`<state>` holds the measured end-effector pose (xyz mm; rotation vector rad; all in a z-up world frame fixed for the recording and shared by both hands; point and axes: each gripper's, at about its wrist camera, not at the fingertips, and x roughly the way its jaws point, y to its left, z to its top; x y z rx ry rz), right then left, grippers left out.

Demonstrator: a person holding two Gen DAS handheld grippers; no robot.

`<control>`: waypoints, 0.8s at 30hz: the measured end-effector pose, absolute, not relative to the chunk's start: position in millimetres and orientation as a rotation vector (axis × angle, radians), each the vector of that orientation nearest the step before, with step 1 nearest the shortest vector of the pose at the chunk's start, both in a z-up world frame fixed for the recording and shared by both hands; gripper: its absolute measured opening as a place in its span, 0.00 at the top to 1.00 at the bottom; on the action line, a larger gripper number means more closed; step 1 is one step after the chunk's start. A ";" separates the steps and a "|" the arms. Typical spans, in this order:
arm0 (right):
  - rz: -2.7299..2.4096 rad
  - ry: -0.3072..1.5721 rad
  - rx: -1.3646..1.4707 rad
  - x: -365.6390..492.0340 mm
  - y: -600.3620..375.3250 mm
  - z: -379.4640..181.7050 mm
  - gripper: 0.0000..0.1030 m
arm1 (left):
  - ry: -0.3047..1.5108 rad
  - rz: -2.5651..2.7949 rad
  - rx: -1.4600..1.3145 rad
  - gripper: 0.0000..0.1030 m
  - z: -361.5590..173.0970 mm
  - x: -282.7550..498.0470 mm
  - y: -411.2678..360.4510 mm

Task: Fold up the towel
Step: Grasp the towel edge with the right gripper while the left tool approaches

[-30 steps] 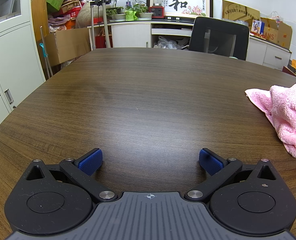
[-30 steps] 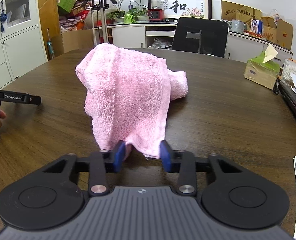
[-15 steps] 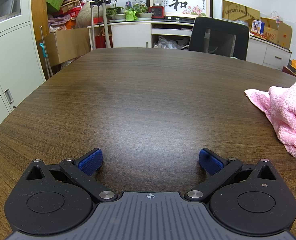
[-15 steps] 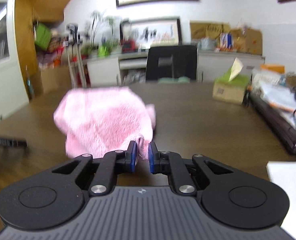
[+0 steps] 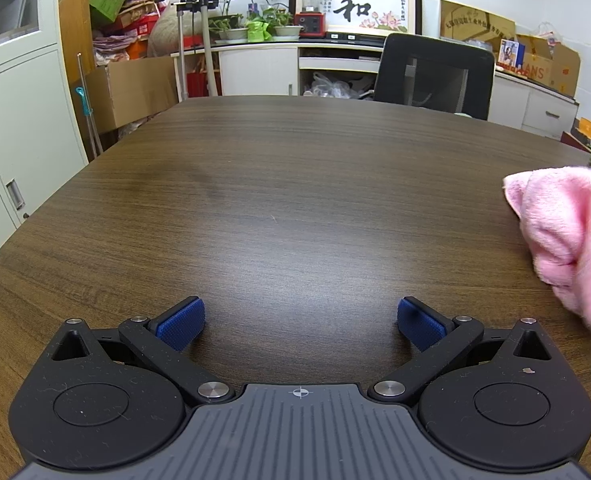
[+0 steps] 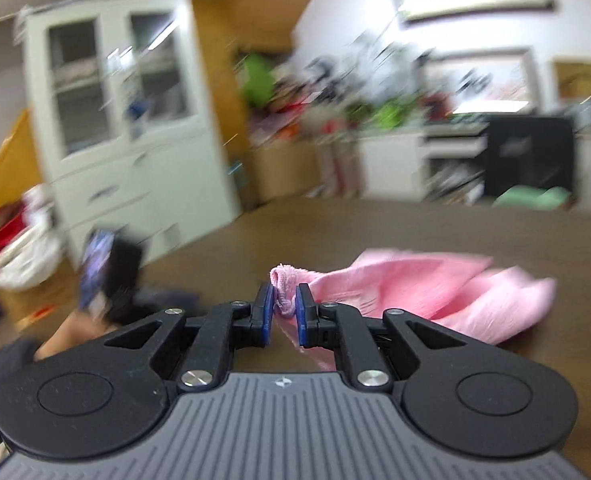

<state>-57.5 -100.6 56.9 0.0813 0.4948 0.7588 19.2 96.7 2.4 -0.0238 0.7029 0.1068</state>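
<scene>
A pink towel [image 6: 435,292] lies crumpled on the dark wooden table [image 6: 335,232]. My right gripper [image 6: 283,308] is shut on a corner of it, with a fold of cloth pinched between the blue pads and the rest trailing to the right. The right wrist view is blurred by motion. In the left wrist view the towel [image 5: 571,236] shows at the right edge. My left gripper [image 5: 300,320] is open and empty, low over the table [image 5: 295,200], well left of the towel.
A black office chair [image 5: 435,72] stands at the table's far edge. White cabinets [image 5: 15,120] line the left wall. A counter with plants and a blender [image 5: 310,12] runs along the back. The other gripper and the hand holding it [image 6: 107,280] show at left in the right wrist view.
My right gripper has shut on the towel's corner, lifted it and swung left. The towel has shifted at the left view's right edge. The left gripper has not moved.
</scene>
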 end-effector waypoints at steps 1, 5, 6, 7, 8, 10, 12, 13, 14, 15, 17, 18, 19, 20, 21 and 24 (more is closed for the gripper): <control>0.780 0.523 0.053 -59.2 -93.0 50.1 0.88 | 0.703 0.105 -0.023 0.00 2.4 19.1 96.6; 0.822 0.585 -0.030 -66.4 -77.8 41.5 0.85 | 0.714 0.083 -0.025 0.00 3.9 19.1 98.5; 0.834 0.592 -0.032 -68.5 -77.2 41.5 0.84 | 0.716 0.069 -0.029 0.00 4.8 18.8 99.1; 0.840 0.598 -0.035 -70.9 -78.0 41.6 0.81 | 0.717 0.055 -0.034 0.00 5.5 18.4 99.7; 0.840 0.600 -0.030 -72.9 -81.1 42.1 0.79 | 0.717 0.038 -0.037 0.00 6.1 17.8 99.6; 0.834 0.601 -0.008 -76.0 -89.0 43.4 0.78 | 0.715 0.013 -0.037 0.00 7.1 16.5 98.6; 0.823 0.602 0.025 -76.2 -99.8 43.0 0.72 | 0.707 -0.008 -0.024 0.00 7.9 14.5 95.4; 0.808 0.604 0.046 -75.2 -106.1 42.6 0.67 | 0.703 -0.014 -0.018 0.00 7.9 13.8 94.3; 0.792 0.604 0.061 -74.3 -110.7 41.9 0.59 | 0.697 -0.018 -0.013 0.00 8.0 12.8 93.3; 0.776 0.606 0.079 -72.5 -115.5 40.6 0.56 | 0.684 -0.023 -0.006 0.00 9.0 11.0 91.4; 0.756 0.609 0.097 -67.9 -118.8 35.7 0.50 | 0.668 -0.038 0.002 0.00 10.6 8.7 89.6; 0.751 0.607 0.100 -65.9 -118.0 34.2 0.50 | 0.661 -0.052 0.005 0.00 11.9 7.3 89.1; 0.745 0.604 0.105 -63.7 -117.7 33.4 0.50 | 0.654 -0.074 0.008 0.00 13.8 5.3 88.8; 0.742 0.601 0.107 -62.7 -116.7 32.1 0.50 | 0.645 -0.110 0.012 0.00 17.0 2.3 88.3; 0.734 0.594 0.102 -62.8 -115.4 31.4 0.49 | 0.633 -0.151 0.016 0.00 20.9 -1.1 87.8; 0.715 0.583 0.077 -62.9 -115.5 30.0 0.43 | 0.584 -0.256 0.054 0.00 29.5 -12.8 83.6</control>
